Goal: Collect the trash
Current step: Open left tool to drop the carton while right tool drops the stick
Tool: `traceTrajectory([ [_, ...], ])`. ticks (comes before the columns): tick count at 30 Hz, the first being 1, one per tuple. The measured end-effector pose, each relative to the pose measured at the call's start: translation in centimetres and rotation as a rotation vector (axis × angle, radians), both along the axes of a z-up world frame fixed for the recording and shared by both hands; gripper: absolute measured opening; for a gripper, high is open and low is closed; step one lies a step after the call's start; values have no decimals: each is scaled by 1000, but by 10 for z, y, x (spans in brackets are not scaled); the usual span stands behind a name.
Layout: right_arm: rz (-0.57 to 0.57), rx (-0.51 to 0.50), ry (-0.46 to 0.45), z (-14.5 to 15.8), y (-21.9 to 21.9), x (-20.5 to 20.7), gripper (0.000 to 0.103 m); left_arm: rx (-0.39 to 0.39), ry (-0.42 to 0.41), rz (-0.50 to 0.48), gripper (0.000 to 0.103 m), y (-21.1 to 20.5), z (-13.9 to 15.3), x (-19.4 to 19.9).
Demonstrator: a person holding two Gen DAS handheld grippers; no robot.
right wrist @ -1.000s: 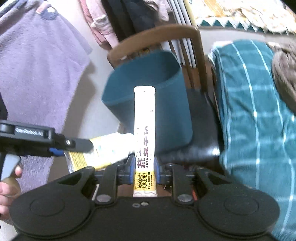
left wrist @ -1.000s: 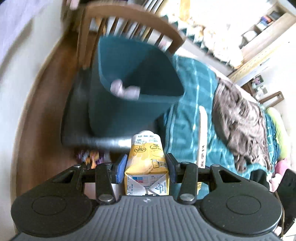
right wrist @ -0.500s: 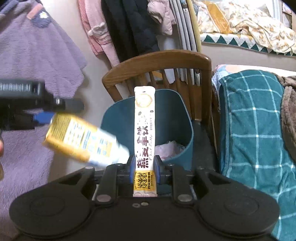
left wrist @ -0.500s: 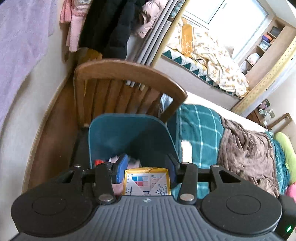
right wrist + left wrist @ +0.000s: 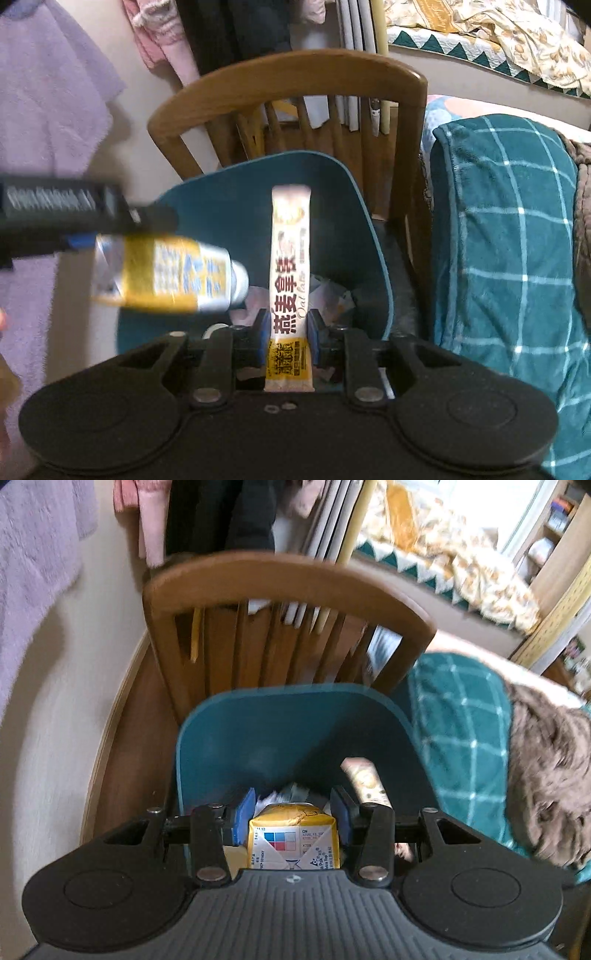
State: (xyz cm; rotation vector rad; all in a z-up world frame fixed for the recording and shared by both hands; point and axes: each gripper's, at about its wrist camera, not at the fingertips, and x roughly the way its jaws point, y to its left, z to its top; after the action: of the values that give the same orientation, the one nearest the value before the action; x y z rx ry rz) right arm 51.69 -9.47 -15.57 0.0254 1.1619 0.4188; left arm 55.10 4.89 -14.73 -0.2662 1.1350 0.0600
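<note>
A teal waste bin [image 5: 295, 731] stands on a wooden chair's seat. My left gripper [image 5: 292, 806] is shut on a yellow drink carton [image 5: 293, 836], which it holds above the bin's mouth, pointing steeply down. In the right wrist view the same carton [image 5: 166, 277] hangs blurred at the bin's left rim. My right gripper [image 5: 286, 328] is shut on a long white oat-latte stick sachet [image 5: 290, 266], which points up over the bin [image 5: 369, 229]. The sachet's tip [image 5: 365, 779] also shows in the left wrist view. Crumpled paper [image 5: 325, 291] lies inside the bin.
The chair's curved wooden back [image 5: 288, 70] rises just behind the bin. A teal checked blanket [image 5: 506, 221] on a bed lies close on the right, with a brown throw [image 5: 546, 760] over it. Clothes hang on the wall [image 5: 55, 664] to the left.
Both grippers have moved forward and slightly down, from in front of the bin to over its mouth. The carton and the sachet stay gripped as before.
</note>
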Motion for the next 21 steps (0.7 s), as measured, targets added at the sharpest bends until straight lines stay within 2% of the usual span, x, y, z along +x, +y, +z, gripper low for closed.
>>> traceTrajectory([
  [2, 8, -31, -7, -5, 5, 1, 20, 11, 24, -16, 44, -4, -12, -2],
  [4, 20, -52, -3, -9, 9, 2, 14, 18, 45, -29, 44, -8, -20, -3],
  [6, 33, -67, 0, -13, 12, 2, 13, 18, 71, -39, 44, -11, -28, -4],
  [9, 54, -91, 1, -17, 13, -2, 20, 15, 118, -56, 44, -15, -41, -6],
  [13, 87, -111, -11, -19, 11, -8, 23, 9, 162, -77, 44, -17, -52, -12],
  [17, 111, -101, -32, -13, 4, -19, 26, 18, 161, -84, 44, -19, -52, -17],
  [20, 132, -85, -60, -5, 0, -28, 29, 22, 142, -92, 50, -21, -46, -20],
  [21, 137, -79, -65, -3, 0, -30, 31, 26, 131, -97, 57, -21, -43, -21],
])
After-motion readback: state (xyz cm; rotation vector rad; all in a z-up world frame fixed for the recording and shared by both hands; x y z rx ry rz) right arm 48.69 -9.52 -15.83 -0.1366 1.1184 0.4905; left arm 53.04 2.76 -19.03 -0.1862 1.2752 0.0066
